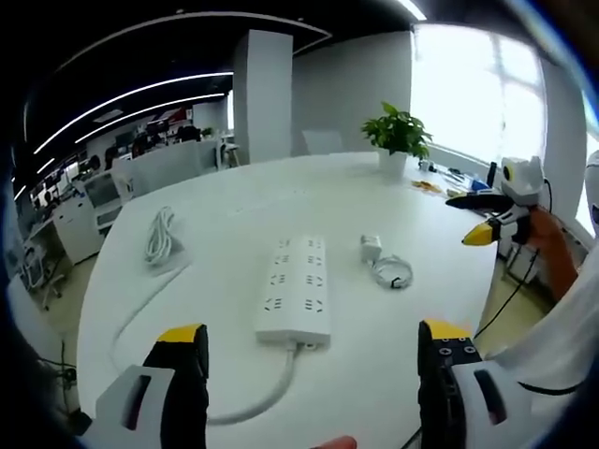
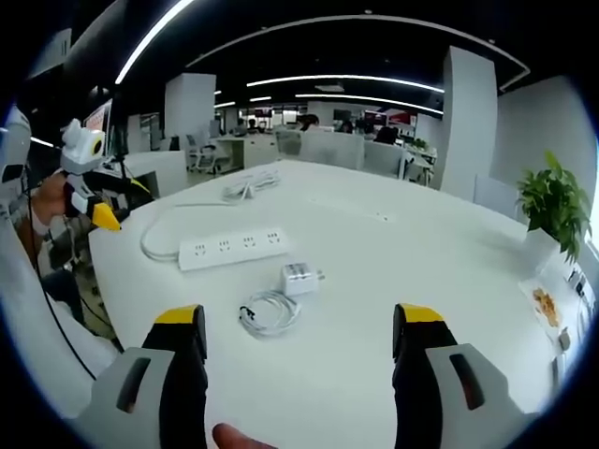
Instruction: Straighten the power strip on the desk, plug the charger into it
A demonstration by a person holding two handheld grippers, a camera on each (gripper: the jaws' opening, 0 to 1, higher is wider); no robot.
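A white power strip (image 1: 295, 290) (image 2: 232, 251) lies flat on the round white desk (image 1: 234, 215) (image 2: 421, 271), its thick white cord (image 1: 187, 374) curving off toward a bundled coil (image 1: 159, 236) (image 2: 251, 185). Beside the strip sits a small white charger (image 1: 371, 247) (image 2: 299, 278) with its coiled thin cable (image 1: 393, 272) (image 2: 271, 312). My left gripper (image 1: 314, 341) is open, hovering above the desk short of the strip's cord end. My right gripper (image 2: 299, 323) is open too, above the desk near the charger cable. Each gripper appears at the edge of the other's view, the right gripper (image 1: 501, 210) and the left gripper (image 2: 94, 201).
A potted green plant (image 1: 398, 136) (image 2: 552, 210) stands at the desk's far side near a bright window. Small items (image 2: 546, 307) lie near it. Office desks and chairs fill the background beyond the desk's edge.
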